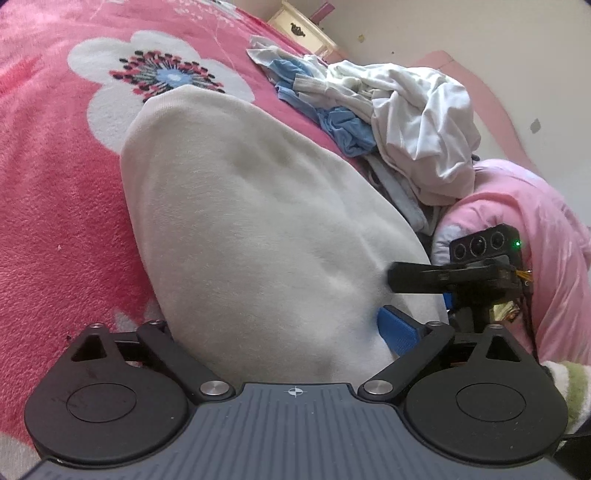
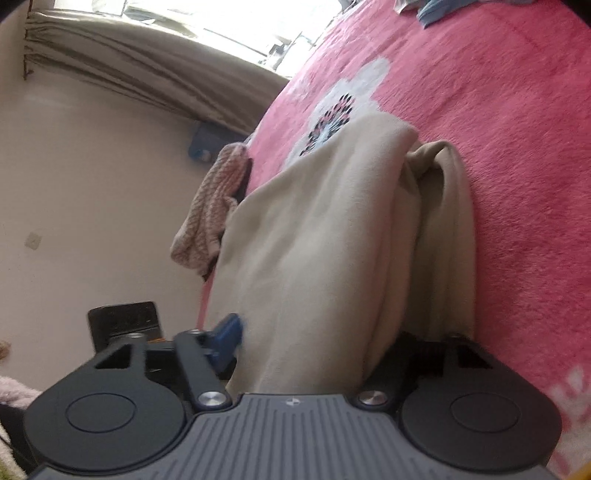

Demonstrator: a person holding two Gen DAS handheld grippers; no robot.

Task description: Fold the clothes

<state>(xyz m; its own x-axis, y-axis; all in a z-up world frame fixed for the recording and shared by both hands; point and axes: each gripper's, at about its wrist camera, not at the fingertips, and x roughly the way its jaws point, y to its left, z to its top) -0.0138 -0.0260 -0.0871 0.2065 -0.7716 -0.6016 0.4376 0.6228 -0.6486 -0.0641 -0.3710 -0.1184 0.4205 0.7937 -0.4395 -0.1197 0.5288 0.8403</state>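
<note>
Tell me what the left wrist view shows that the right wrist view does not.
Only the left wrist view shows the pile of white and blue clothes, a pink garment, a cream drawer unit and the right gripper. Only the right wrist view shows the curtain and a striped pink cloth. Both show the cream garment on the pink blanket.
</note>
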